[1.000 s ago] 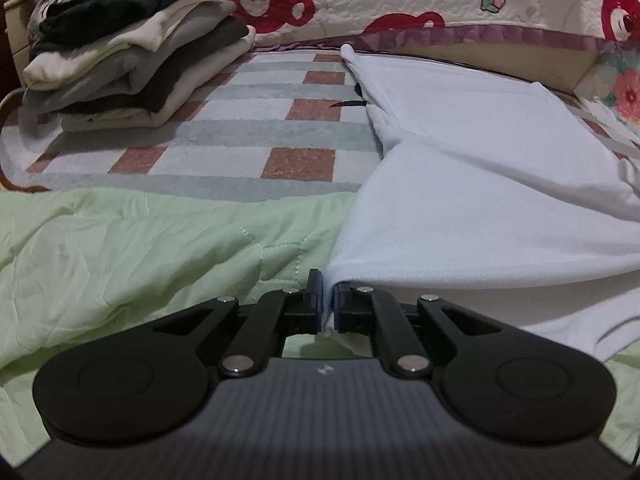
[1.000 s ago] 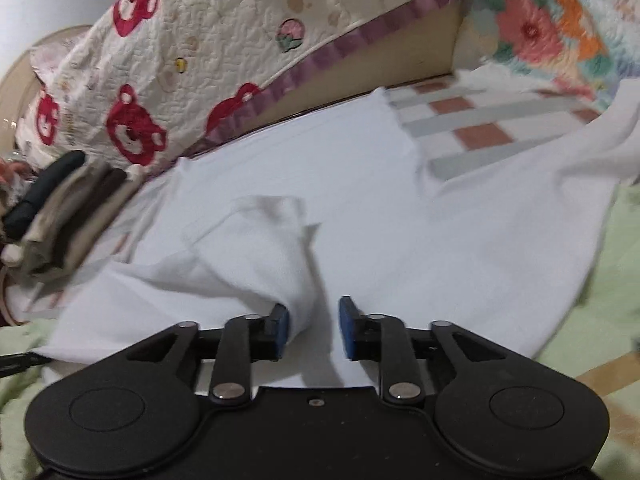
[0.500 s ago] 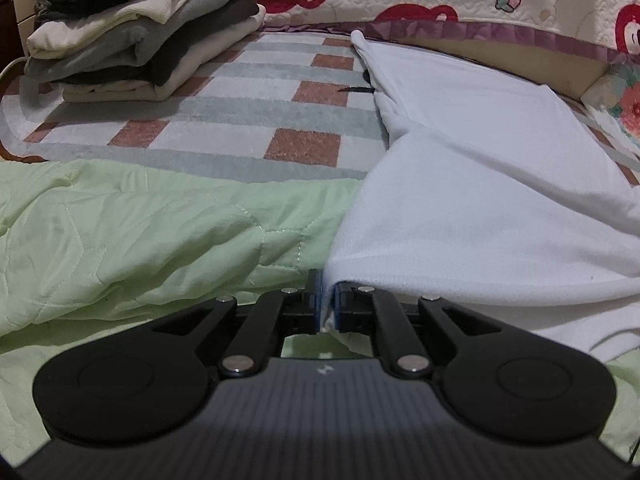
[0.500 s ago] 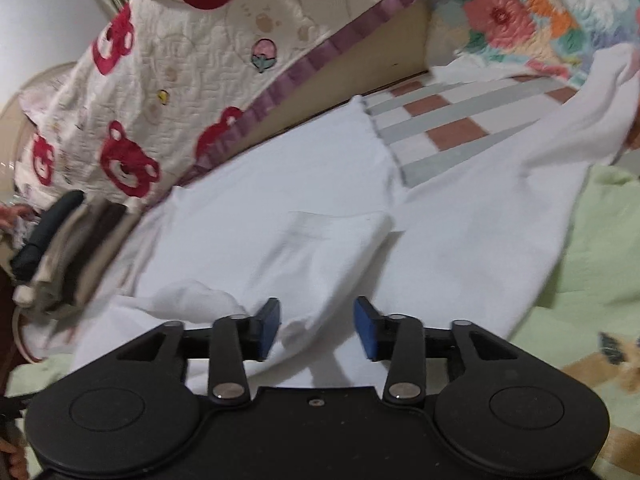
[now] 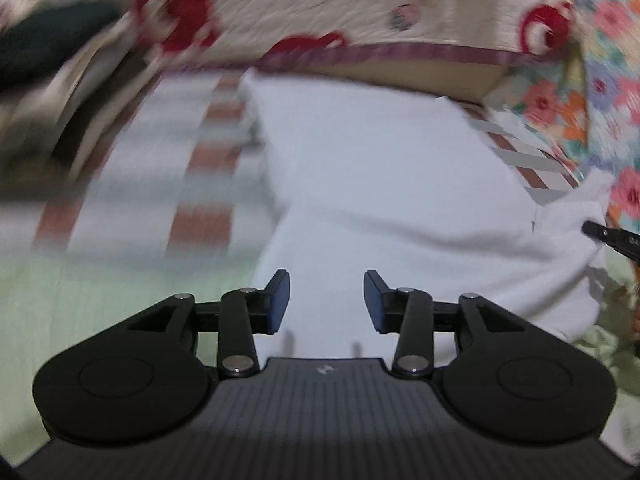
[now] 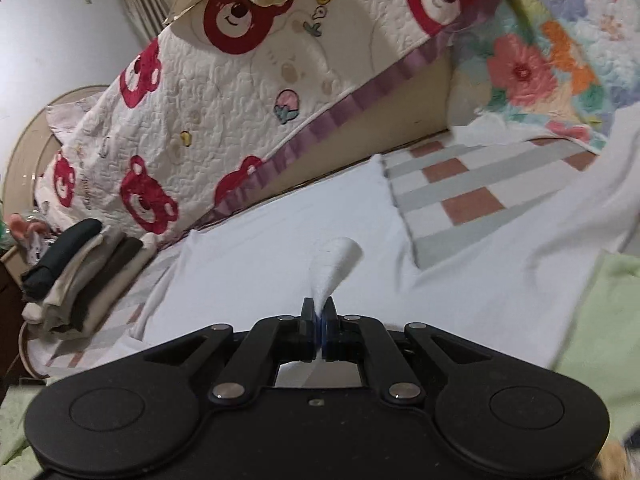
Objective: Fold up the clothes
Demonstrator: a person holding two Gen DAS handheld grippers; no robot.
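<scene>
A white garment (image 5: 380,184) lies spread on the checked bed sheet. In the blurred left wrist view my left gripper (image 5: 326,306) hangs open over the garment's near edge, nothing between its blue pads. At the right edge of that view the tip of the other gripper (image 5: 612,238) touches a bunched corner of the cloth. In the right wrist view my right gripper (image 6: 319,320) is shut on a pinched fold of the white garment (image 6: 280,264), which stands up in a cone (image 6: 334,266) above the fingers.
A stack of folded clothes (image 6: 76,276) sits at the far left on the checked sheet (image 6: 460,196). A bear-print quilt (image 6: 248,92) rises behind, a floral quilt (image 6: 540,68) at the right. Green quilt (image 6: 600,320) covers the near side.
My left gripper let go of the garment's edge, opened and swung right over the cloth. My right gripper closed on a fold of the white garment and lifted it.
</scene>
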